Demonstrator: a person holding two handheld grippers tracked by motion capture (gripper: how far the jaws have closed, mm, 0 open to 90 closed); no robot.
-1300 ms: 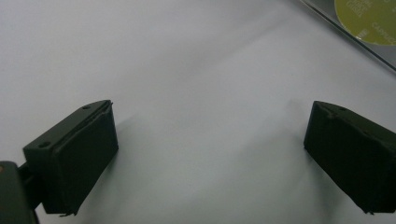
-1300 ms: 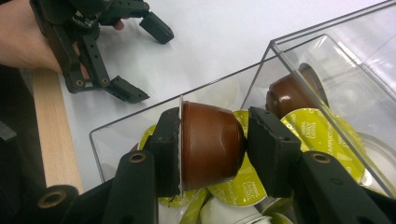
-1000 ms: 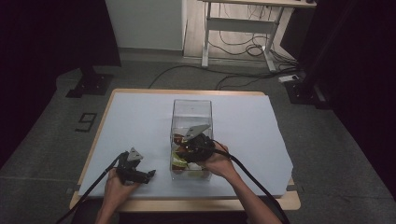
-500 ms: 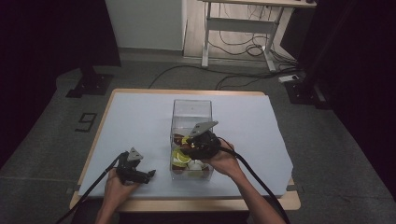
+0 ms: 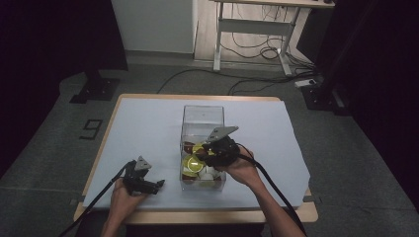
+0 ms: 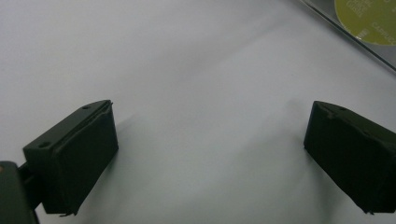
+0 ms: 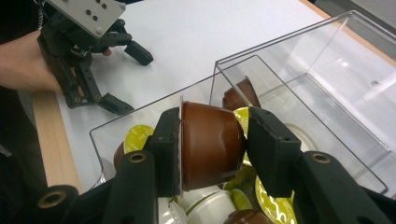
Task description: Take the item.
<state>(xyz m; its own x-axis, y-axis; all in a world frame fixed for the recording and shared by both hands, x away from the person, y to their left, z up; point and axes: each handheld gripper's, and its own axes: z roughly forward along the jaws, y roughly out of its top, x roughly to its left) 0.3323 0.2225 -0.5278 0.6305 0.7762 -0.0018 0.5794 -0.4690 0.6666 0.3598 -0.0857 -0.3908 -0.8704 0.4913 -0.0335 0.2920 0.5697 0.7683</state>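
Right gripper (image 7: 212, 144) clamps a brown coffee capsule (image 7: 210, 144) between its jaws above the clear box (image 7: 327, 88), more capsules (image 7: 233, 200) lying below it, while the left gripper (image 5: 143, 180) rests wide open and empty.

The room is dim, its edges falling off into black. A grey floor (image 5: 59, 148) runs all around the wooden surface (image 5: 207, 216), which wears a pale sheet (image 5: 148, 128) over most of its top. At the far side a pale wall panel (image 5: 153, 24) stands lit, and beside it a desk frame (image 5: 257, 24) on light metal legs. Dark cables (image 5: 247, 49) trail loosely under that frame. A black stand base (image 5: 94, 89) sits at the left, another (image 5: 321, 96) at the right.
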